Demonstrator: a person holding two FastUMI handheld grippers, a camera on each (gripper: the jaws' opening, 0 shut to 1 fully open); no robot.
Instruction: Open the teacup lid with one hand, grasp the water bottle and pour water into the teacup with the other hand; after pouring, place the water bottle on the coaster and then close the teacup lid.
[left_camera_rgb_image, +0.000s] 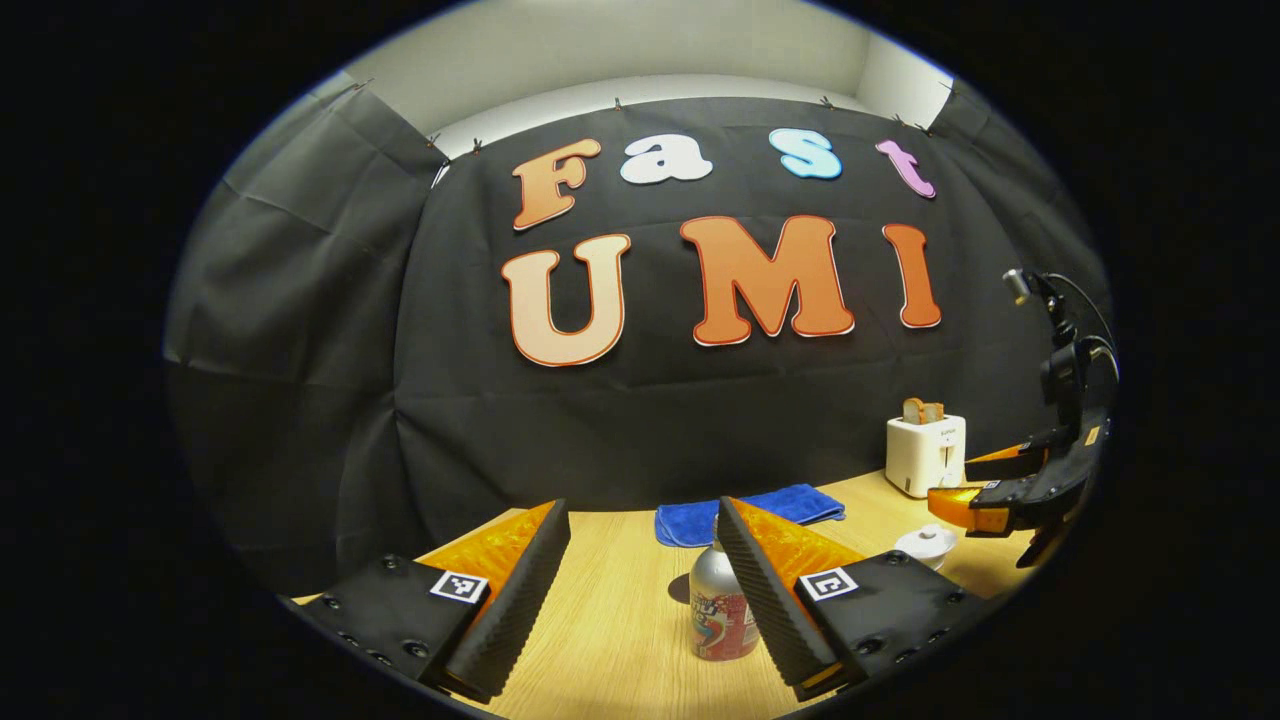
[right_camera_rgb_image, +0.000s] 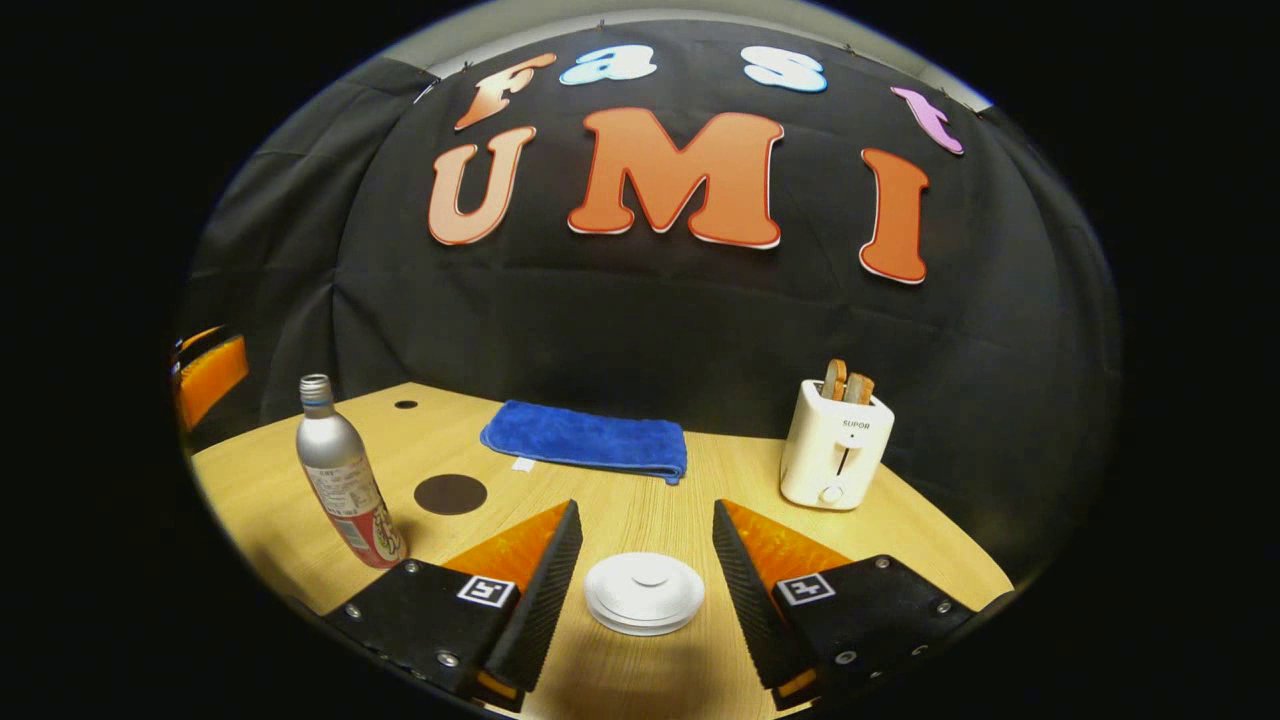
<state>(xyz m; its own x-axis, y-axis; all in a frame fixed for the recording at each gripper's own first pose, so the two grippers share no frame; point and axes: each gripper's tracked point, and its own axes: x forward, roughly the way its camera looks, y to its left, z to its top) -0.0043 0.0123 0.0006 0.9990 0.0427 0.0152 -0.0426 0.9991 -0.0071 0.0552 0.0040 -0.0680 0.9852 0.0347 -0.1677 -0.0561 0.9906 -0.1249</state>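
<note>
In the left gripper view a silver water bottle (left_camera_rgb_image: 718, 610) with a red label stands upright on the wooden table, just ahead of my open left gripper (left_camera_rgb_image: 643, 540) and partly behind its right finger. The white lidded teacup (left_camera_rgb_image: 927, 545) sits to the right, below the other gripper (left_camera_rgb_image: 985, 490). In the right gripper view the teacup with its lid on (right_camera_rgb_image: 644, 592) lies between the fingers of my open right gripper (right_camera_rgb_image: 646, 535), untouched. The bottle (right_camera_rgb_image: 340, 475) stands at the left, a dark round coaster (right_camera_rgb_image: 451, 494) beside it.
A folded blue cloth (right_camera_rgb_image: 590, 437) lies at the back of the table near the black wall. A white toaster (right_camera_rgb_image: 835, 455) with bread slices stands at the back right. A small dark hole (right_camera_rgb_image: 405, 404) marks the tabletop at far left.
</note>
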